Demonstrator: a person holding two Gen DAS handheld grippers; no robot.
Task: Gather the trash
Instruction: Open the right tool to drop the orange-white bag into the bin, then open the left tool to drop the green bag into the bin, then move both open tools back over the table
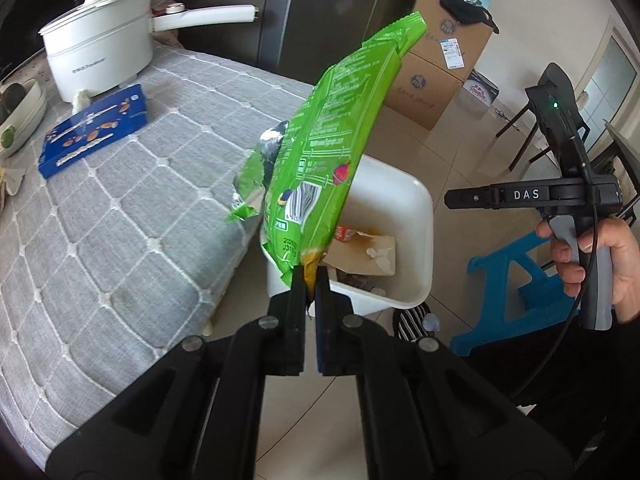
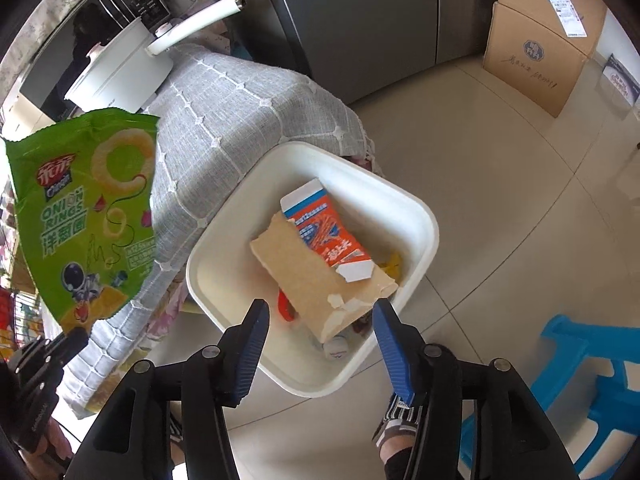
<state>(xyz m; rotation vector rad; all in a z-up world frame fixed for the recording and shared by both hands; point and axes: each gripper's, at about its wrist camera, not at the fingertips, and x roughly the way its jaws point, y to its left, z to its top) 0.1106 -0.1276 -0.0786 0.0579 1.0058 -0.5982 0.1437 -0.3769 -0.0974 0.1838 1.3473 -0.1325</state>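
Between my left claw (image 1: pixel 307 276) tips: corner of green snack bag (image 1: pixel 340 140), clamped tight, bag aloft beside bin rim, not over it yet. Right claw (image 2: pixel 318 314) gaping wide, empty, hovering above white bin (image 2: pixel 430 232). Bin holds orange carton (image 2: pixel 332 232), torn cardboard (image 2: pixel 312 276). Blue box (image 1: pixel 94 130) on grey surface (image 1: pixel 120 220) probably left to collect.

The green snack bag (image 2: pixel 86 216) reads "ONION RINGS" in white on its front, above Chinese characters and under a red logo with a smaller word, perhaps "Oishi". Its back (image 1: pixel 336 152) bears a barcode and a printed code beginning "J31". The right claw (image 1: pixel 452 199) carries "DAS" in white letters on its black body. Other print is too small to read.
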